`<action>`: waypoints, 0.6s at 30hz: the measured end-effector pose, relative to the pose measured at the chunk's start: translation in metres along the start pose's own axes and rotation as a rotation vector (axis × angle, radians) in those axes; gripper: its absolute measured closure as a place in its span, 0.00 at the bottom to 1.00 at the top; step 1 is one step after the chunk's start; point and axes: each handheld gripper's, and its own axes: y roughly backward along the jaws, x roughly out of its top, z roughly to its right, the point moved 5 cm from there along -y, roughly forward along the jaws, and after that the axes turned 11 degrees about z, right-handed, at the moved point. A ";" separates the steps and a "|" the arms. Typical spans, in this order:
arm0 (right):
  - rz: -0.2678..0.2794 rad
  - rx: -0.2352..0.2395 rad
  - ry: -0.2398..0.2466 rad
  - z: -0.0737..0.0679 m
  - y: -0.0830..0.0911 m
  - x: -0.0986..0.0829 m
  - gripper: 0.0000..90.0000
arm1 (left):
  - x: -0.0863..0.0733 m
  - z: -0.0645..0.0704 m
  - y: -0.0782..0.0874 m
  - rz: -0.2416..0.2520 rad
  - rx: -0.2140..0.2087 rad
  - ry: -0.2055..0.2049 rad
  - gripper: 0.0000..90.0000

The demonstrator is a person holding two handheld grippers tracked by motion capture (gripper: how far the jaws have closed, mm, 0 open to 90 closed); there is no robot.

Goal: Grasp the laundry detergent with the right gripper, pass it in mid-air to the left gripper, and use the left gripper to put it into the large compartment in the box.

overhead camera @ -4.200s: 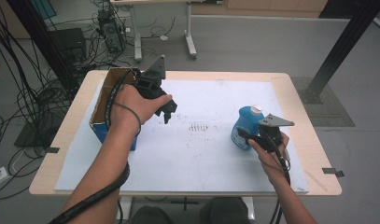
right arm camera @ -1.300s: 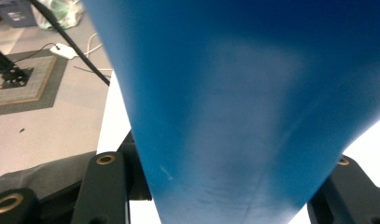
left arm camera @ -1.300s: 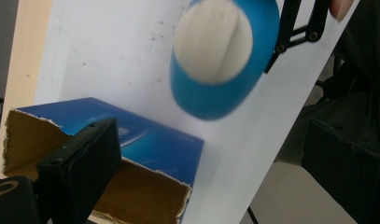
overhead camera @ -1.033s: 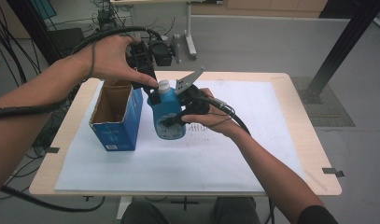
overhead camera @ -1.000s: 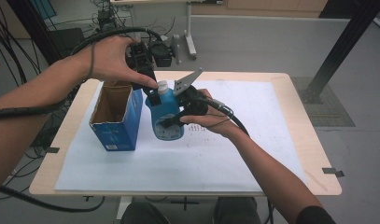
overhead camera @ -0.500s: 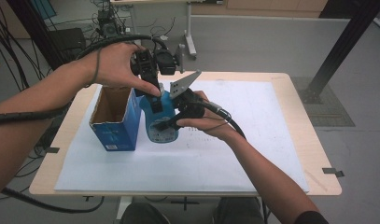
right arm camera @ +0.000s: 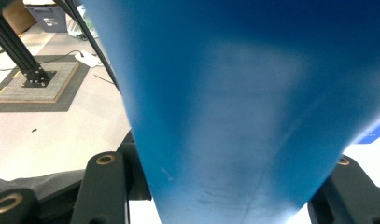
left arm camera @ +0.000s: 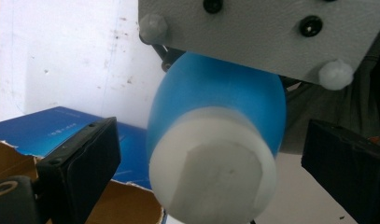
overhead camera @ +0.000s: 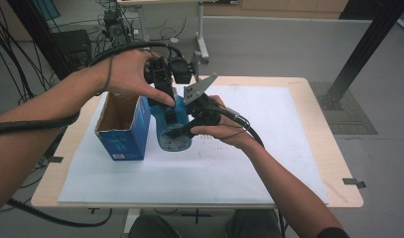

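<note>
A blue bottle (overhead camera: 172, 141) with a white cap (left arm camera: 213, 175) is held tilted just right of an open blue carton (overhead camera: 121, 128). In the right gripper view the bottle's body (right arm camera: 234, 93) sits between the jaws. My right gripper (overhead camera: 182, 128) is shut on its lower body. From above, my left gripper (overhead camera: 168, 110) comes down over the bottle's top. In the left gripper view its jaws stand wide on either side of the cap, and the left gripper (left arm camera: 213, 164) is open, with gaps on both sides. The right gripper's grey plate (left arm camera: 262, 32) lies just behind the bottle.
The carton (left arm camera: 47, 135) has a torn brown flap and stands on white paper (overhead camera: 269, 163) that covers the wooden table (overhead camera: 343, 198). Cables trail from both grippers. A black post (overhead camera: 361, 49) and a desk leg (overhead camera: 202, 37) stand on the floor behind the table.
The right gripper carried the bottle from the table's right side to beside the carton and tilted it. The left gripper rose from the carton and has dropped over the cap.
</note>
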 end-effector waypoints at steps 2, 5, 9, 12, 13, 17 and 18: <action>0.000 0.001 0.003 0.000 0.000 0.000 0.49 | -0.001 0.000 -0.002 -0.011 0.003 -0.003 0.06; -0.001 -0.002 0.010 0.000 -0.001 0.000 0.49 | -0.003 0.000 -0.004 -0.011 -0.005 0.000 0.06; 0.000 0.005 0.012 -0.001 0.000 0.001 0.49 | -0.003 -0.001 -0.006 -0.011 -0.004 -0.003 0.06; -0.004 -0.005 0.020 0.000 0.000 0.001 0.49 | -0.002 -0.001 -0.006 -0.004 -0.008 -0.004 0.06; -0.004 -0.004 0.021 0.000 0.000 0.001 0.49 | -0.002 -0.001 -0.006 -0.003 -0.010 -0.006 0.06; 0.001 -0.011 0.037 0.001 0.001 0.001 0.49 | -0.001 -0.001 -0.007 -0.005 -0.006 -0.010 0.06; 0.001 -0.011 0.037 0.001 0.001 0.001 0.49 | -0.001 -0.001 -0.007 -0.005 -0.006 -0.010 0.06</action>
